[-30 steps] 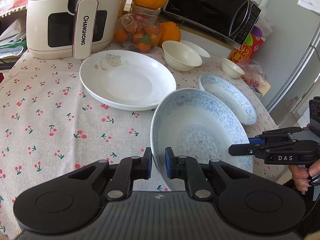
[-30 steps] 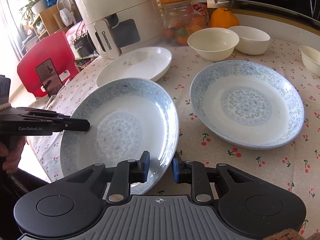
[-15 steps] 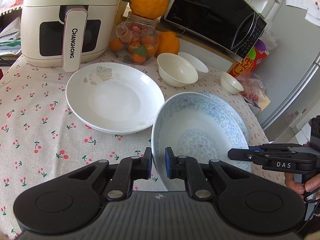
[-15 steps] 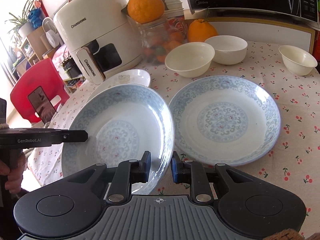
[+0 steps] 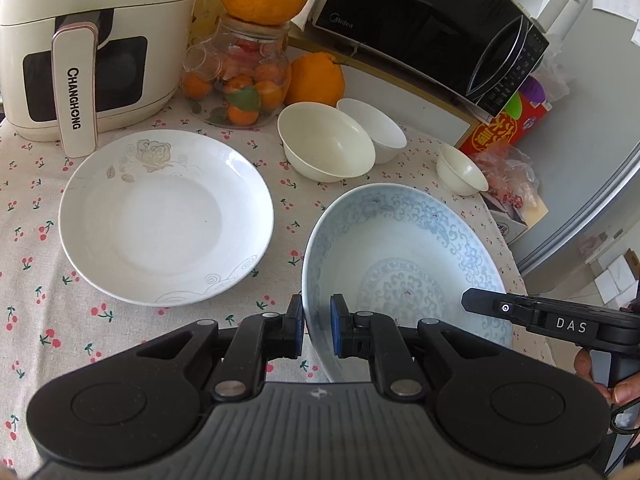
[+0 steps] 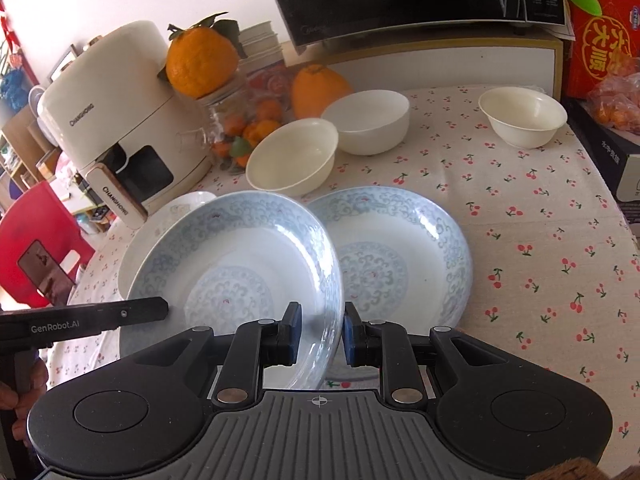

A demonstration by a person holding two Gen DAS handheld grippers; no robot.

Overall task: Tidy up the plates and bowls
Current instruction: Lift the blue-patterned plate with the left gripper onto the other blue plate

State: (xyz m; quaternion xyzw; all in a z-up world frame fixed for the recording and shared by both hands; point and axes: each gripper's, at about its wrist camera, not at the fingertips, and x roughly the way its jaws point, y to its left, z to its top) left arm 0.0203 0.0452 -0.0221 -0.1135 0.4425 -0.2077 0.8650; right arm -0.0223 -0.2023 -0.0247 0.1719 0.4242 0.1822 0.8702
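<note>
The left claw [image 5: 316, 330] is closed on the near-left rim of the held blue-patterned plate [image 5: 404, 264], one pad inside the rim and one outside. The right claw [image 6: 320, 334] is closed on the opposite rim of the same plate [image 6: 240, 264], again with one pad on each face. The plate is clear of the desk [image 6: 540, 216] and tilted, its right edge higher in the right wrist view.

Immediately right of the right claw, a second blue-patterned plate [image 6: 400, 256] lies flat on the cherry-print cloth. The raised edge of the held plate overlaps its left rim in that view; contact between the two cannot be determined.

Ahead and left of the left claw lies a white plate [image 5: 166, 216] with a rose motif. A strip of bare cloth separates its right rim from the held plate.

Beyond both claws stand two cream bowls, the nearer [image 6: 294, 156] and the farther [image 6: 366, 122], close together; whether their rims meet cannot be determined. A third, smaller bowl [image 6: 522, 116] stands apart, far right of the right claw, near the desk edge.

Open cloth extends right of the flat blue plate, up to the desk edge. The rear is bounded by an air fryer [image 5: 86, 46], a glass jar [image 5: 240, 76] topped with an orange, and a microwave [image 5: 424, 26].
</note>
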